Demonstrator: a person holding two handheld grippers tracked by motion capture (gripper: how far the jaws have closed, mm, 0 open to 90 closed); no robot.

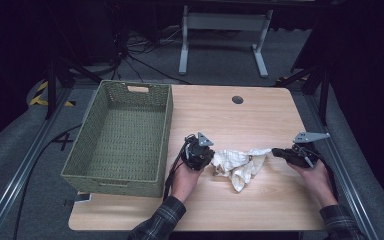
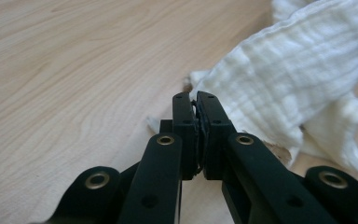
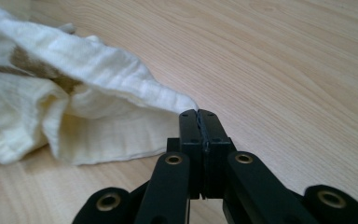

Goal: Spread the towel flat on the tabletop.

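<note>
Pinching opposite cloth (image 1: 240,162) corners, left tool (image 2: 196,100) and right tool (image 3: 199,114) are clamped; high view adds basket (image 1: 130,100).

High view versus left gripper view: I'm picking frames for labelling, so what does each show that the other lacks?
High view alone: the green woven basket at the table's left, the right hand-held gripper pinching the cloth's far corner, both forearms, and the floor beyond. Left gripper view alone: the close-up of the left hand-held gripper, jaws shut on the cloth's edge. Both share: the cream cloth and the wooden table.
</note>
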